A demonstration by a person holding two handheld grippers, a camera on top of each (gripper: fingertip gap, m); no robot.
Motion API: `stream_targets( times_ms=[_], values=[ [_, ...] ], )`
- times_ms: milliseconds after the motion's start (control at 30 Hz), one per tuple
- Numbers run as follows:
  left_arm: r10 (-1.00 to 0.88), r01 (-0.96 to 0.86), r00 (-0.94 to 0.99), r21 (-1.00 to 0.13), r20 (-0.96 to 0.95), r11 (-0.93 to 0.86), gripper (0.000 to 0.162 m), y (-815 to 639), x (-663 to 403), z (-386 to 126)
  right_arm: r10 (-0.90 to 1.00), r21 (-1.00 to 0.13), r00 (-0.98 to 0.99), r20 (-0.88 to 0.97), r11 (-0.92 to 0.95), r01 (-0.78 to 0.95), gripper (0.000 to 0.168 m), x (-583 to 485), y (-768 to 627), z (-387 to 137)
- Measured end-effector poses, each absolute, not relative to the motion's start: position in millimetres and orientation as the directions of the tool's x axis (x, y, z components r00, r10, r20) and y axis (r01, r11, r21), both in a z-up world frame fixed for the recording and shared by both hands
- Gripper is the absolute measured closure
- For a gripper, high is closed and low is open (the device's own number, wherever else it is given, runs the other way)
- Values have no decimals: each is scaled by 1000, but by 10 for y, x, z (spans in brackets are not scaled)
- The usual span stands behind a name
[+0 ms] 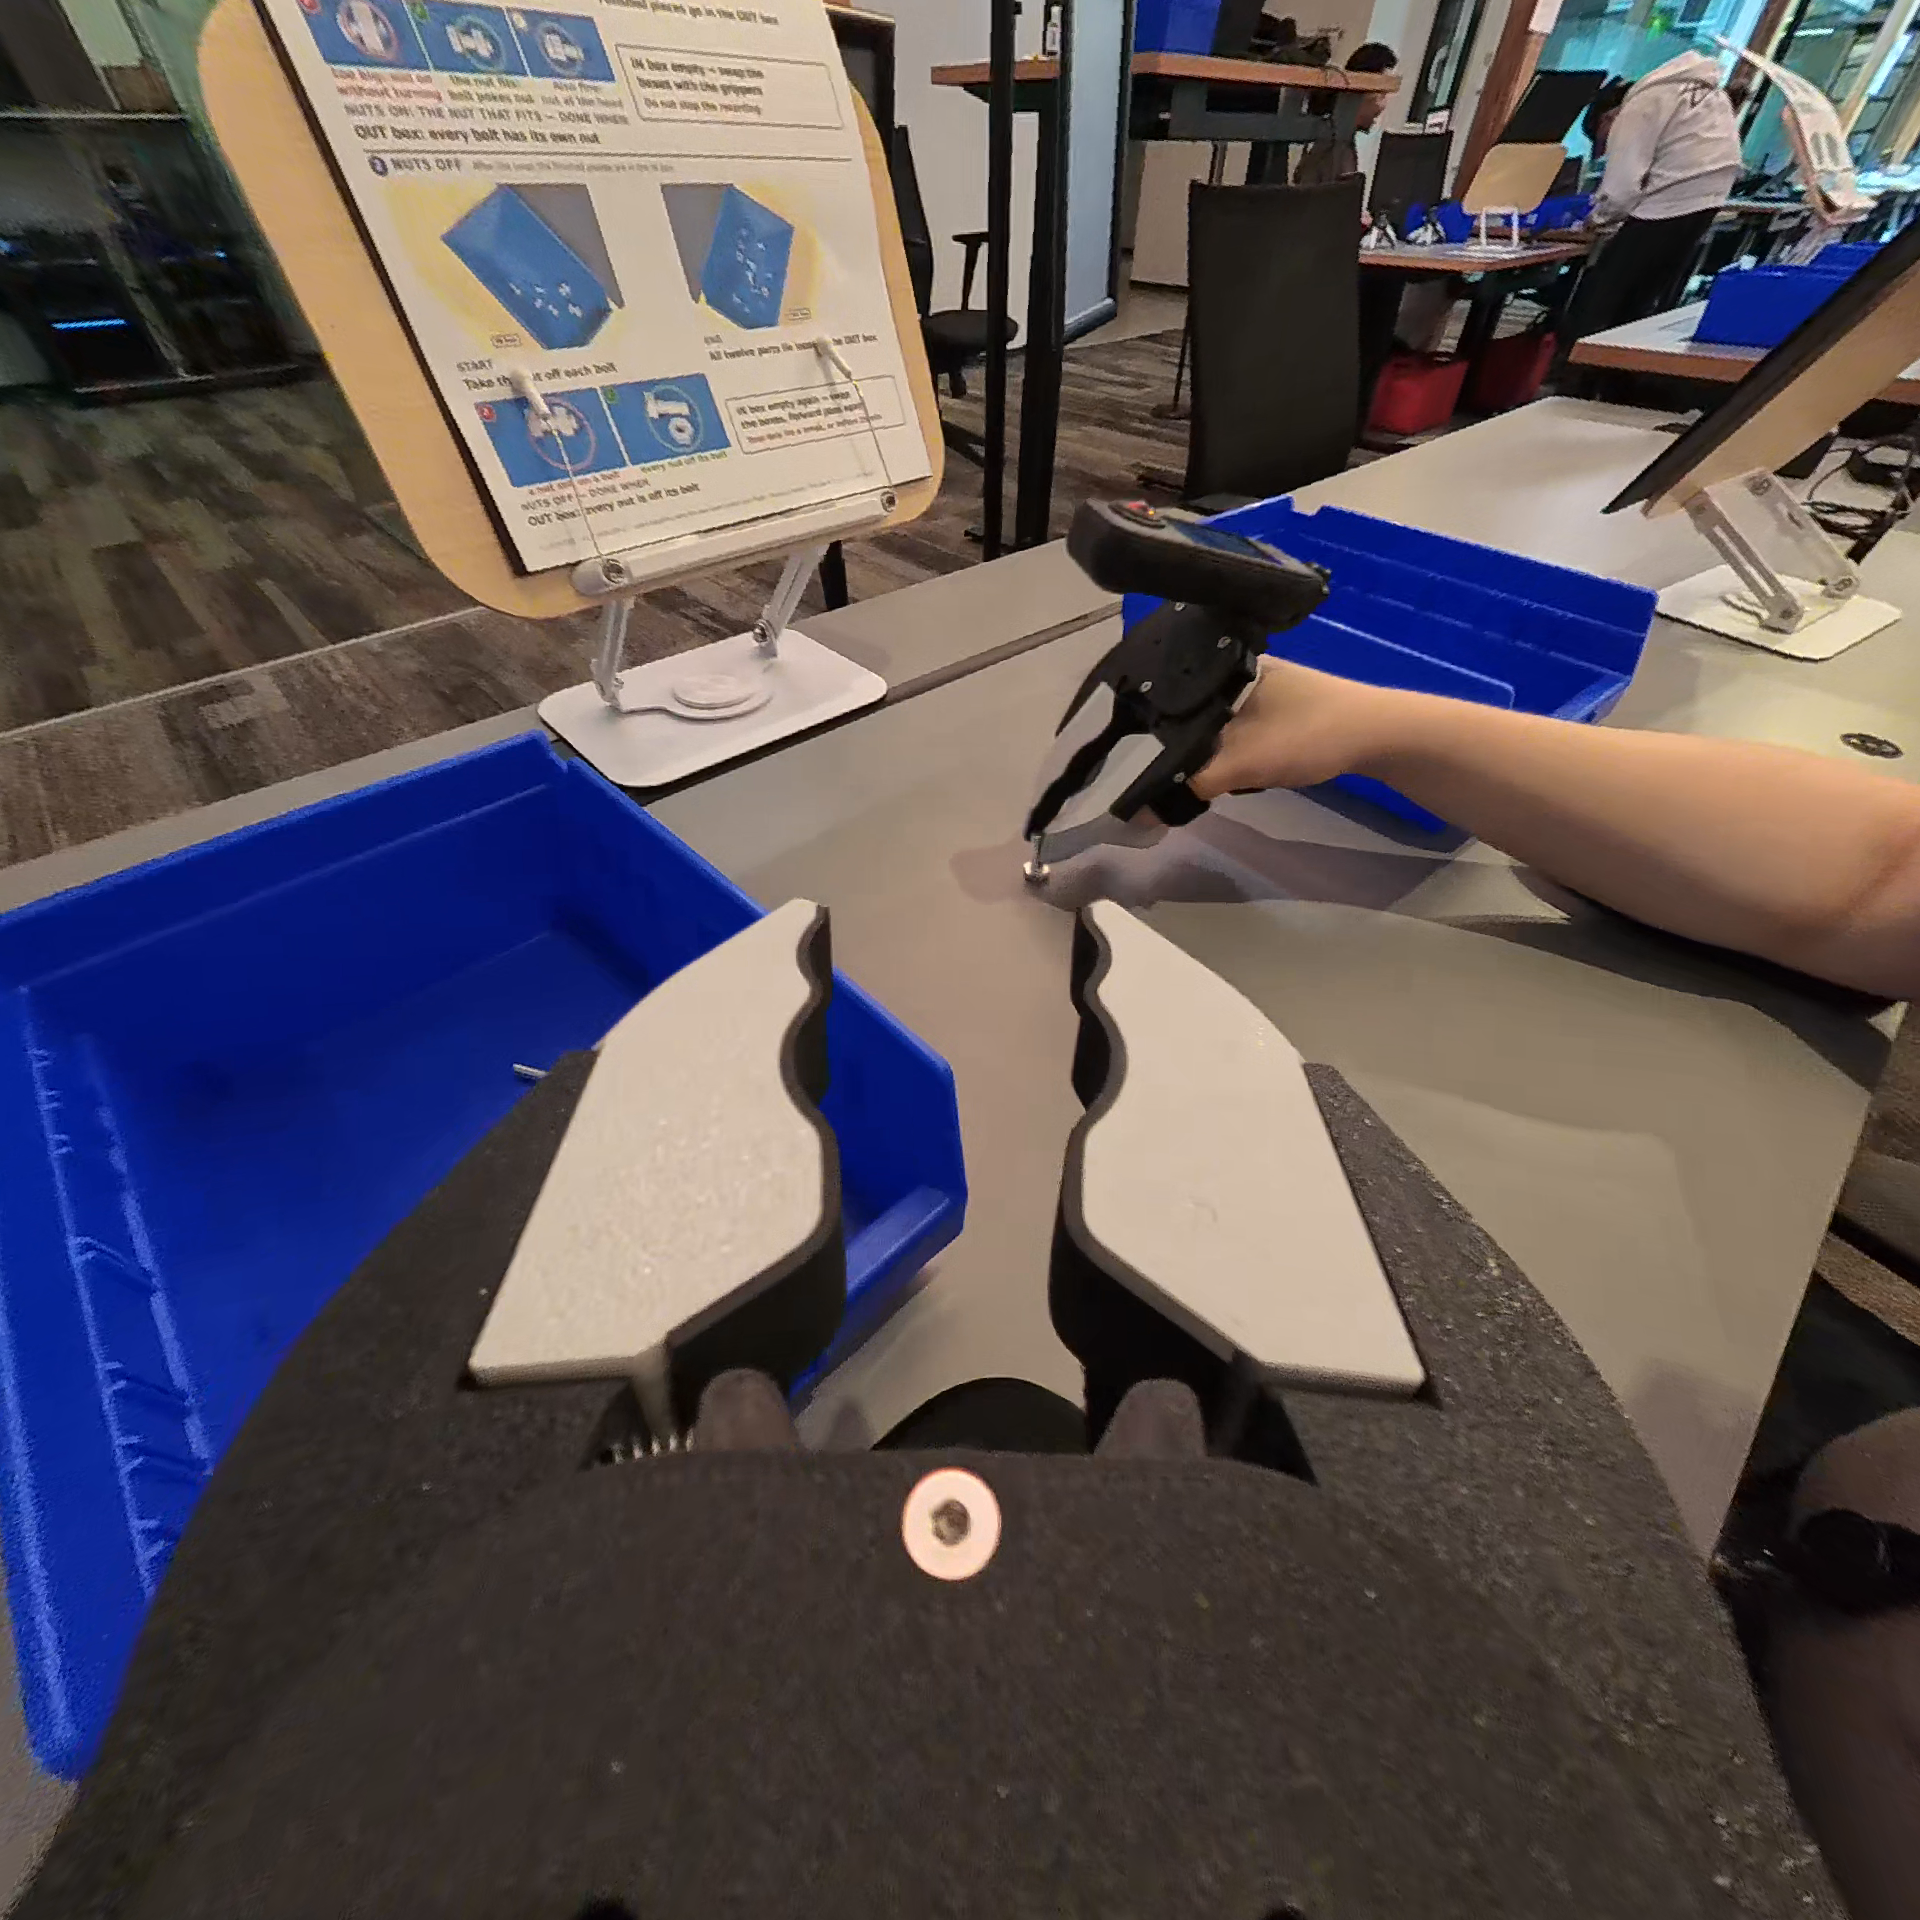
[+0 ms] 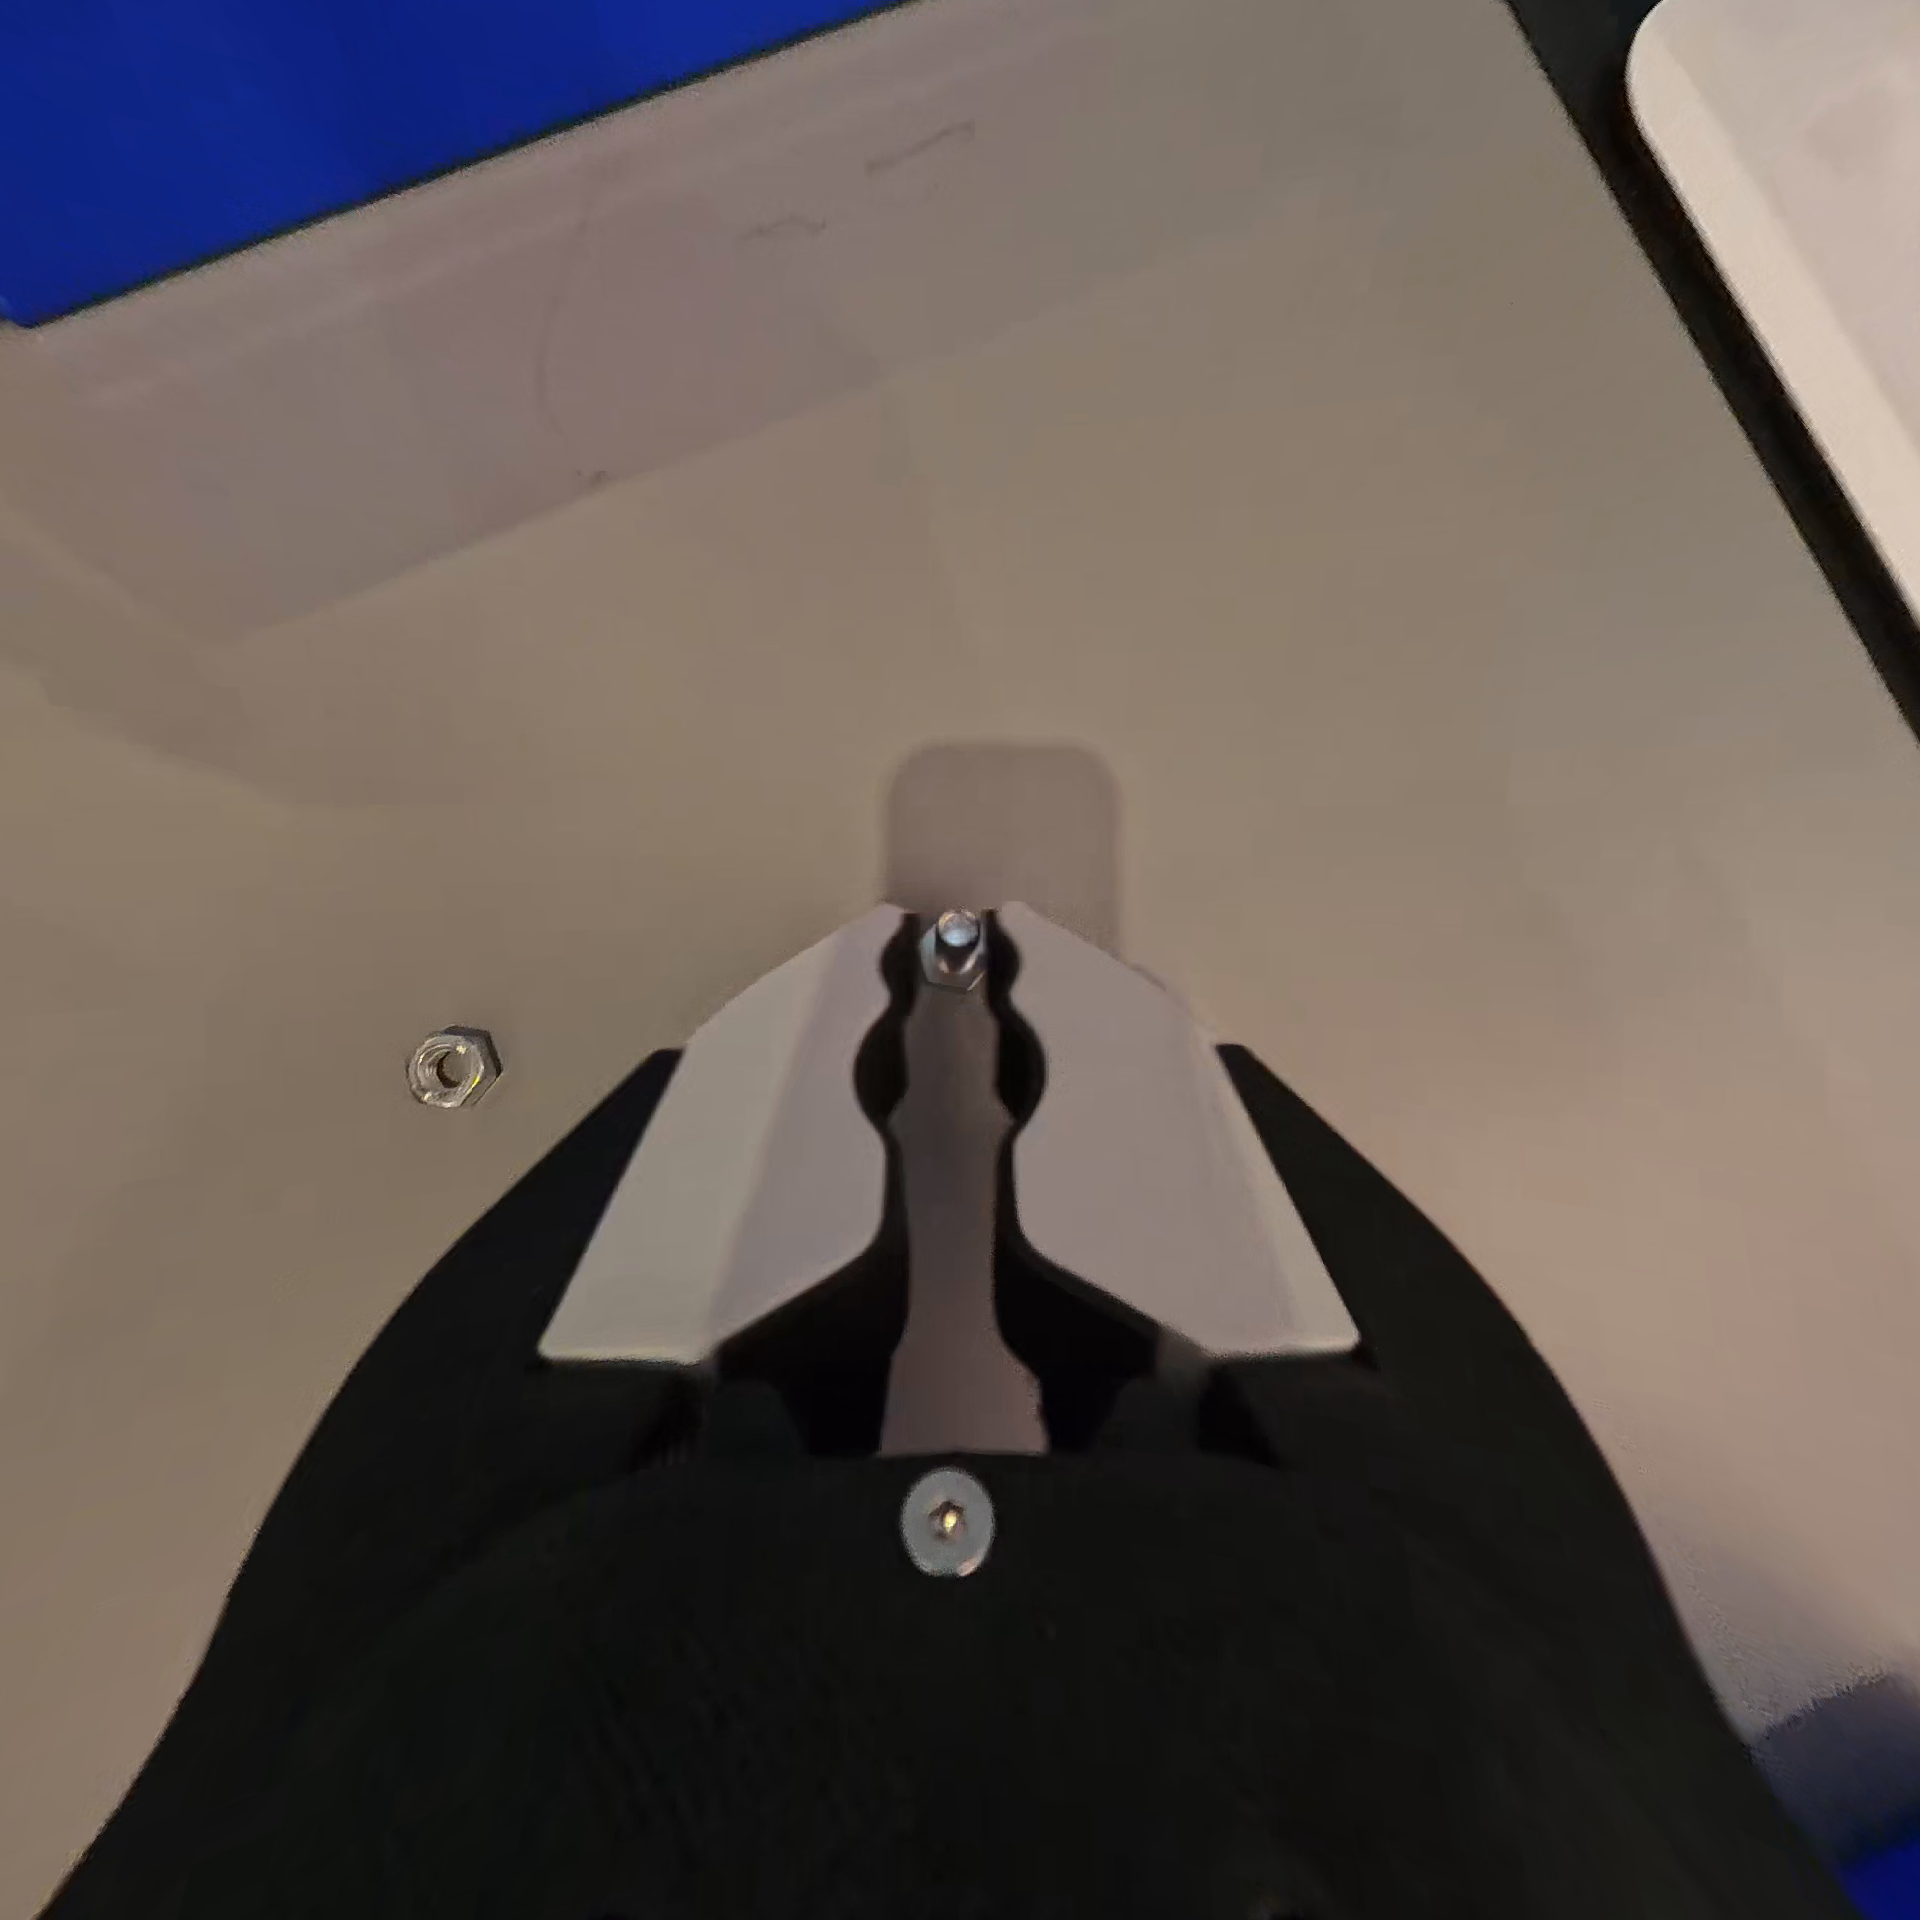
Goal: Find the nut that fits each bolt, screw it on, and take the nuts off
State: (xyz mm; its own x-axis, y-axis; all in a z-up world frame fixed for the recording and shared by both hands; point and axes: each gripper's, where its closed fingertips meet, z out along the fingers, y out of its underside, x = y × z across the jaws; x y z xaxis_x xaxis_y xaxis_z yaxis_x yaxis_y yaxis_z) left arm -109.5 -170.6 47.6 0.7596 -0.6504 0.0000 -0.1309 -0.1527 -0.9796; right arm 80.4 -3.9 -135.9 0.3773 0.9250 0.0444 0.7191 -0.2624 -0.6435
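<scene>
My right gripper (image 2: 954,920) points down at the grey table (image 2: 1351,727) and is shut on a small silver bolt (image 2: 956,943). The bolt stands upright, with a hex piece at its lower end by the table surface. A loose hex nut (image 2: 454,1067) lies on the table to the left of it, apart from the fingers. In the left wrist view, the right gripper (image 1: 1039,831) holds the bolt (image 1: 1035,869) just ahead of my left gripper (image 1: 951,935). My left gripper is open and empty above the table.
A blue bin (image 1: 312,1039) stands left of my left gripper, with a small metal part (image 1: 525,1070) inside. A second blue bin (image 1: 1455,613) is behind the right hand. An instruction board on a white stand (image 1: 717,696) is at the back. The stand's base (image 2: 1818,416) also shows in the right wrist view. Some 30 cm of space lies between my two pairs of fingers.
</scene>
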Motion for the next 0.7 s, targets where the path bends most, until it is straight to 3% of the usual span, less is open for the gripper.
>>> stream_targets(
  times_ms=[167,333,500,700],
  values=[
    [-720,-172,694,-970,5,-172,119,-1694,-850,386,930,-683,366,-12,-275,677,159,759,-77,-1226],
    [-844,-264,535,-945,24,-194,119,-1501,-178,161,946,-785,290,-144,-288,548,159,720,-354,-507],
    [-919,-365,379,-930,-113,-36,123,-1159,465,30,974,-832,212,-76,-179,525,159,873,-699,98],
    [-975,-177,212,-984,-69,31,124,-948,1083,467,962,-834,268,45,-112,541,159,1229,-823,487]
  ],
)
